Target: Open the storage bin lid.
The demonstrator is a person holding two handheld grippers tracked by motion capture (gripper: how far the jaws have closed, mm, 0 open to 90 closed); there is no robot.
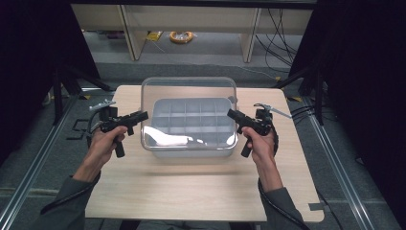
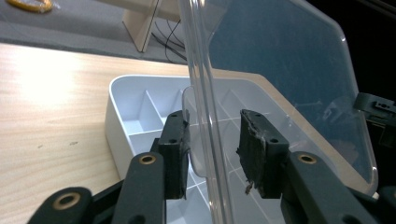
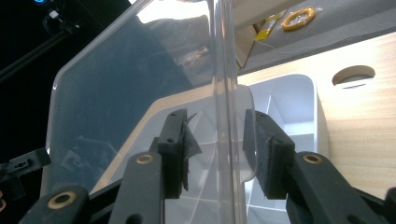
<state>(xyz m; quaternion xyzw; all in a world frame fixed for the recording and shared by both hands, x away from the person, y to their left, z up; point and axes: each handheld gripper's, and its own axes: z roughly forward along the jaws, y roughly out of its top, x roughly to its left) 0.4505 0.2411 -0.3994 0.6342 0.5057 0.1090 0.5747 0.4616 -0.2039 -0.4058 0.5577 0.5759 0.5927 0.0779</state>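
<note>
Grey carpet floor [image 1: 201,60]; pale shelving legs [image 1: 129,33] behind; black curtains [image 1: 28,57] flanking.

No text, label, brand, number or sign can be read anywhere in the high view or either gripper view.

Glossy clear plastic lid [image 1: 189,112], matt wooden table [image 1: 191,187].

Tool [image 2: 214,156] astride clear lid [image 2: 289,70]
</note>
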